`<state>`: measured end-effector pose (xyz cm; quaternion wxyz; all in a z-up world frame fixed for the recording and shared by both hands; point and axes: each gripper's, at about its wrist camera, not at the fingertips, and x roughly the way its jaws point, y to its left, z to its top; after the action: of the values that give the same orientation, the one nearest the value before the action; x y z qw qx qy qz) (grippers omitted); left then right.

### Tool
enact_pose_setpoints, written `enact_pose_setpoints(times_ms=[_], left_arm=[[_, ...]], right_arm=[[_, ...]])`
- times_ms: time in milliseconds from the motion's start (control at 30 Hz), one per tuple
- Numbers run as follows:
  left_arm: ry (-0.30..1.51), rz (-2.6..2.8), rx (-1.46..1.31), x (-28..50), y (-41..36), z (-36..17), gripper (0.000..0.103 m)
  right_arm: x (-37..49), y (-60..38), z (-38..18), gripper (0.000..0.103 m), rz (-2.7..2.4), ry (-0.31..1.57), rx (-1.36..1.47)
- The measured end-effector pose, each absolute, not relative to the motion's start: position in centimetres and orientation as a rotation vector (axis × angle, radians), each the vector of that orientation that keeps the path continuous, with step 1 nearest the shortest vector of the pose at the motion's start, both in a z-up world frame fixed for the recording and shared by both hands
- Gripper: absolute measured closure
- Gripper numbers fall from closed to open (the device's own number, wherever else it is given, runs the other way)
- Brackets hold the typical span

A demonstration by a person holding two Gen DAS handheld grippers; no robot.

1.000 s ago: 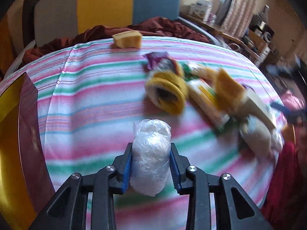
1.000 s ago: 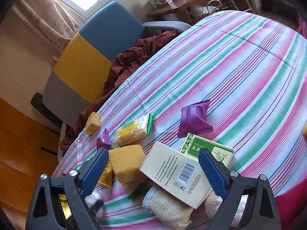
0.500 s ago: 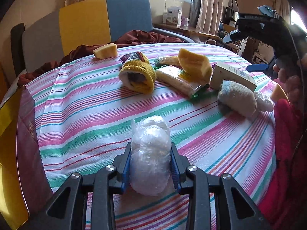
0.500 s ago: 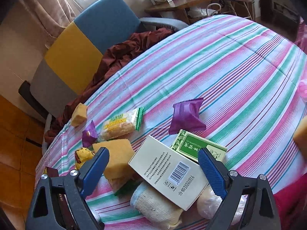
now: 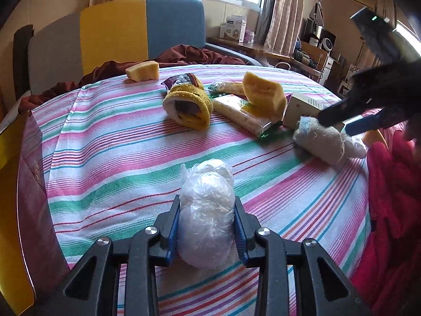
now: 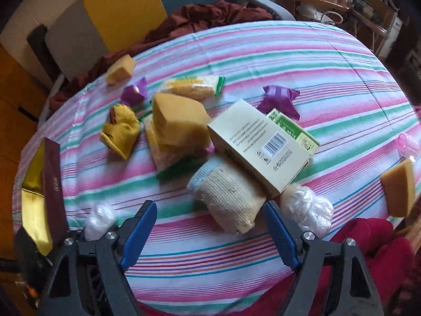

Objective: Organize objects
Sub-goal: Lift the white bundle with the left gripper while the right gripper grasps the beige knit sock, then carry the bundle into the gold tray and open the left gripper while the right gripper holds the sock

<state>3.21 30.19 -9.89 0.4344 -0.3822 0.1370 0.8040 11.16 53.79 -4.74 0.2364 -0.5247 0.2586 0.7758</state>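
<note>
A round table covered by a striped cloth [image 5: 126, 142] is seen, its near rim curving below both grippers. A broad bare stretch of cloth is left open at the front and left in the left wrist view, and another wide bare band lies across the far and right side in the right wrist view. At the left edge a dark red and gold box [image 6: 50, 184] is propped. Along the right rim a red garment [image 5: 394, 197] is bunched.

The clutter is gathered near the middle: a yellow rolled sock [image 5: 188, 105], a large yellow sponge [image 6: 179, 121] leaning on a snack packet [image 5: 240, 113], a cream carton with a barcode [image 6: 260, 144] resting partly on a green box [image 6: 294, 129], and a beige rolled sock [image 6: 226, 197] tucked under the carton's near end. A plastic-wrapped bundle [image 6: 306, 208] is touching that sock's right side. A smaller sponge [image 5: 143, 71] sits near the far edge, another sponge [image 6: 398, 187] at the right rim beside a pink cup [image 6: 409, 144].

The left gripper [image 5: 206, 223] is clamped on a white plastic-wrapped roll [image 5: 206, 210], held just above the cloth near the front edge. The jaws of the right gripper [image 6: 210, 233] are closing yet stand well apart, and the near end of the beige rolled sock lies between them, not yet pressed by the pads.
</note>
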Motion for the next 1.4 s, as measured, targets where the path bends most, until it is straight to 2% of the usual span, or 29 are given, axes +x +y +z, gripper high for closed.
enact_pose_setpoints(times_ms=[67,167,267,367,400,433,467,633,833,967,1000,1067,1167,1267,1400], left_arm=[[0.333,1.997,-0.951,3.2,30.0,-9.9,0.069],[0.32,1.994,-0.952,3.2,29.7,-9.9,0.069],[0.318,1.993,-0.944,3.3,29.6,-10.0,0.069],[0.308,1.99,-0.947,3.3,29.3,-9.9,0.069],[0.297,1.986,-0.954,3.2,29.1,-9.8,0.069],[0.286,1.982,-0.96,3.1,29.0,-9.8,0.069],[0.281,1.979,-0.962,3.1,28.8,-9.7,0.069],[0.307,1.979,-0.952,3.5,28.6,-9.7,0.069],[0.313,1.978,-0.952,3.5,28.5,-9.7,0.069],[0.314,1.98,-0.951,3.6,28.5,-9.7,0.069],[0.316,1.98,-0.95,3.5,28.5,-9.7,0.069],[0.316,1.977,-0.951,3.5,28.4,-9.7,0.069],[0.315,1.975,-0.974,3.5,28.2,-9.2,0.069],[0.272,1.961,-0.975,3.7,27.0,-7.6,0.069],[0.149,2.042,-0.901,2.3,22.0,-2.0,0.069]], right_arm=[[10.2,54.3,-6.6,0.024,2.034,0.633,-1.475],[9.6,54.5,-7.2,0.034,2.015,0.604,-1.486],[8.8,54.1,-7.6,0.036,2.018,0.481,-1.525],[8.8,53.9,-7.6,0.039,2.023,0.457,-1.529],[8.9,53.8,-7.3,0.044,2.05,0.47,-1.514],[9.1,53.6,-7.0,0.055,2.106,0.502,-1.493],[9.2,53.4,-6.6,0.058,2.161,0.52,-1.47],[8.5,51.7,-7.0,0.056,2.212,0.418,-1.476],[8.5,53.7,-7.2,0.036,2.189,0.582,-1.417],[6.9,52.8,-8.3,0.031,2.183,0.571,-1.454],[6.8,52.6,-8.5,0.034,2.18,0.559,-1.465],[6.6,51.9,-8.5,0.049,2.217,0.542,-1.477],[6.2,51.1,-8.5,0.05,2.229,0.451,-1.489],[6.2,51.1,-8.5,0.05,2.234,0.448,-1.489],[5.9,50.8,-8.5,0.05,2.239,0.398,-1.493]])
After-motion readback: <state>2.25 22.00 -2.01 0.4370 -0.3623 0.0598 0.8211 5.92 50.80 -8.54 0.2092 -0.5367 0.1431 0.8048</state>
